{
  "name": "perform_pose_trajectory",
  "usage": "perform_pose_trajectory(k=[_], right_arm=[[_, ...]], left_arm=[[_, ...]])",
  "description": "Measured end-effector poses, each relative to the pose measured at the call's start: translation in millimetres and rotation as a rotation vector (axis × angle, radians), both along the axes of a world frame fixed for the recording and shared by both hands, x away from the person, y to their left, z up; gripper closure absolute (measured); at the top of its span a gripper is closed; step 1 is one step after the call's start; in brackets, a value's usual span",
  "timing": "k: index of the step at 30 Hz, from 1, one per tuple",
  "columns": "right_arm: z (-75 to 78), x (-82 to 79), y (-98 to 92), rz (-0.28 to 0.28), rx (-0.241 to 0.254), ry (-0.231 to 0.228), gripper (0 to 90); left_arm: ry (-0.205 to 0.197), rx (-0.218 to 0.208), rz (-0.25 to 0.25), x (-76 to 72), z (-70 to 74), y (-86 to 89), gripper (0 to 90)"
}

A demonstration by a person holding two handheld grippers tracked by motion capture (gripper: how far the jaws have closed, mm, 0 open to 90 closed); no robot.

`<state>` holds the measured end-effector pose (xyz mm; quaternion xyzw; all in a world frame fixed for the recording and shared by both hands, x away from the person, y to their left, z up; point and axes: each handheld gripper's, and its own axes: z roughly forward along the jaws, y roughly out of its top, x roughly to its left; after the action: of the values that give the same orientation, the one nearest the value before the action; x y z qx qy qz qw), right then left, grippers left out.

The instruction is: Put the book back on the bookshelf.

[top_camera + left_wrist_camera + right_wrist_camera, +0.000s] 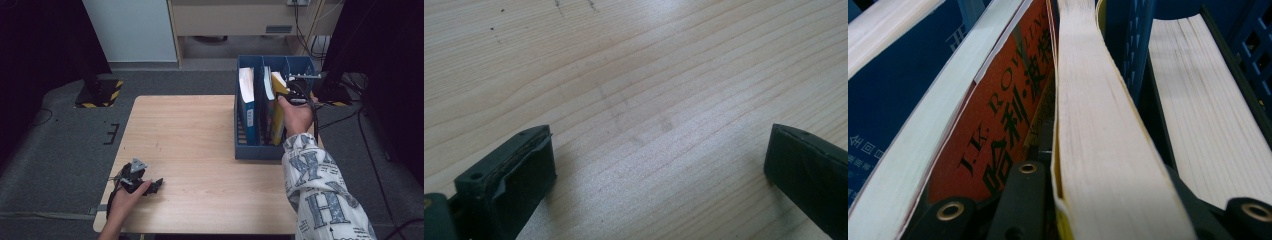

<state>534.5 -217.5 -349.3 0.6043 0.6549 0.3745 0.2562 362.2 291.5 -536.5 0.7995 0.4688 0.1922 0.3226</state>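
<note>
1. High view: a wooden table (200, 150) on grey floor carries a blue file rack (260, 150). The right gripper (298, 92) lowers a yellow book (278, 112) into the middle slot; the left gripper (152, 186) rests idle near the table's front edge.
2. Left gripper view: jaws wide apart over bare wood, holding nothing.
3. Right gripper view: jaws clamp the yellow book's page edge (1098, 150) beside a red book (998, 125). It looks partly slotted; seating and release remain.

Grey carpeted floor (60, 150), pale wood table (190, 150), white panel (132, 30), perhaps a cabinet, behind.
</note>
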Motion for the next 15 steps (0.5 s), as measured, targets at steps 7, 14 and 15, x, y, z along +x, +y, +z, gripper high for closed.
perform_pose_trajectory(k=[7, 14, 15], right_arm=[[-4.2, -0.3, -0.5, 0.002, 0.001, 0.007, 74.5], [-8.4, -0.5, -1.9, 0.002, 0.003, 0.018, 74.5], [-8.7, -0.5, -2.0, 0.003, 0.003, 0.021, 74.5]], left_arm=[[0.001, 0.000, 0.000, 0.0, 0.1, -0.1, 0.0], [0.001, 0.001, -0.002, 0.1, 0.1, -0.2, 0.0], [0.000, 0.001, -0.002, 0.1, 0.1, -0.2, 0.0]])
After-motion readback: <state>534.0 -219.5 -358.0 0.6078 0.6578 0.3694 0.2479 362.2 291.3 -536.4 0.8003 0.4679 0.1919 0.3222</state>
